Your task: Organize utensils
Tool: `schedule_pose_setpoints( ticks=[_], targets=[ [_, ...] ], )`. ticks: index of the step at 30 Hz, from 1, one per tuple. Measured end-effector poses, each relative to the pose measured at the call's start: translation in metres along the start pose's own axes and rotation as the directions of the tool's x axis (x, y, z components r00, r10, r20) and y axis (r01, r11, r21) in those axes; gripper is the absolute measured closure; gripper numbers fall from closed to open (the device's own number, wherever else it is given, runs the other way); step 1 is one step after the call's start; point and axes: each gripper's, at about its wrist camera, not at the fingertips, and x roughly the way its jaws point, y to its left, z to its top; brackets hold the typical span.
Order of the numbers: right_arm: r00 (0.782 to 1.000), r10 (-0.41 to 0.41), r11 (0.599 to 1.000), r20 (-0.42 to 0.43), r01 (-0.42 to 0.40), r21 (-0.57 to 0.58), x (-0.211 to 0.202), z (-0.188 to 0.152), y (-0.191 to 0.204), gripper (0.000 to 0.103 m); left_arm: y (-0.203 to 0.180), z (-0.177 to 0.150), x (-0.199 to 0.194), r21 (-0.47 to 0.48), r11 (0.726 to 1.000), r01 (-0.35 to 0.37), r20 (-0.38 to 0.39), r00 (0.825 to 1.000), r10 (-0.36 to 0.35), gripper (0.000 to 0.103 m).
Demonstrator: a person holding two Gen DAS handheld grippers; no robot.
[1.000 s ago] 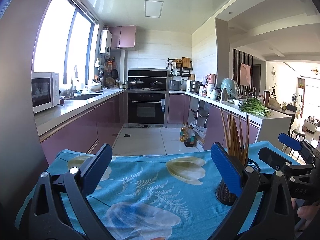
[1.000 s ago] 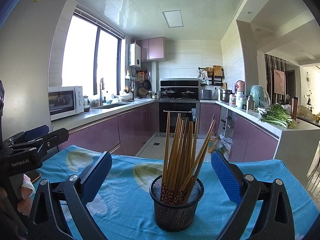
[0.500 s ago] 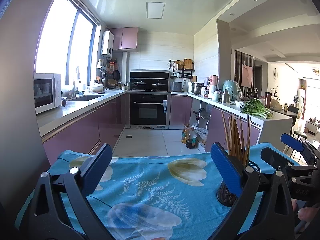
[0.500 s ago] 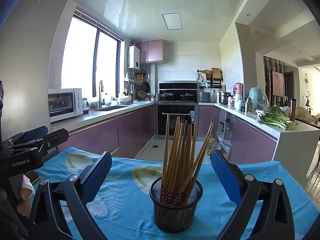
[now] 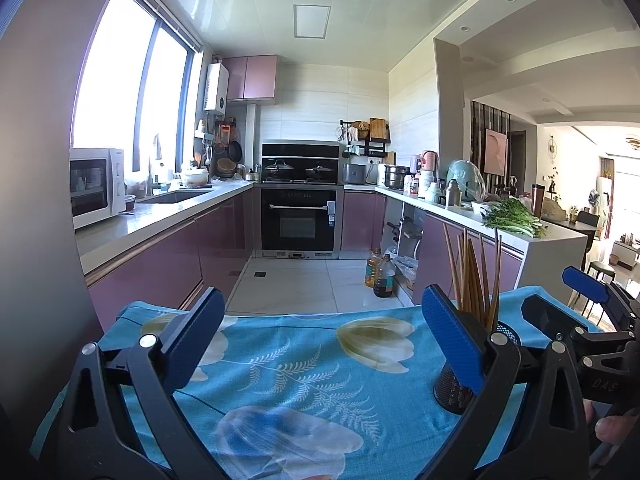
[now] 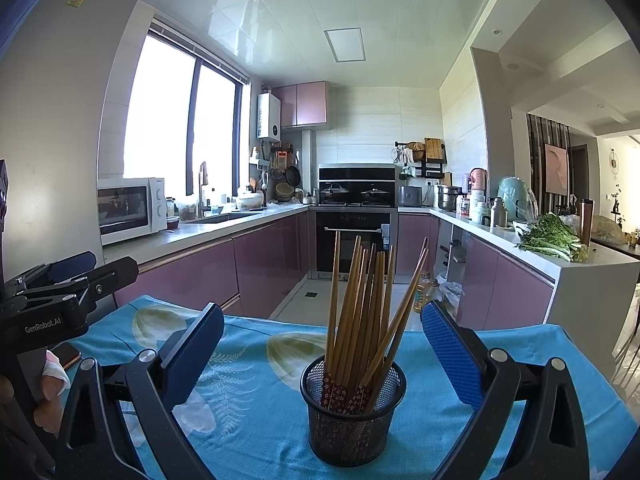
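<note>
Between the right gripper's spread fingers sits the mesh holder of chopsticks, untouched. Left gripper is spread too, empty. I'd close low on the holder, gently, since it probably tips easily.

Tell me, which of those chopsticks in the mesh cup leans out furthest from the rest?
The chopstick on the right side of the black mesh cup. It tilts well out to the right, while the other chopsticks stand bunched nearly upright.
</note>
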Motion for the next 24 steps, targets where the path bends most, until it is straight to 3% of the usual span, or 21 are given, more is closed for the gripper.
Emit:
schedule_pose_setpoints(
  ticks=[24],
  targets=[
    [1.0, -0.009, 1.0, 0.004, 0.009, 0.003, -0.0032, 0.0018, 0.0003, 0.007, -0.0001, -0.0004, 0.0001, 0.0, 1.0, -0.002, 0.0, 1.0, 0.002, 0.006]
  ],
)
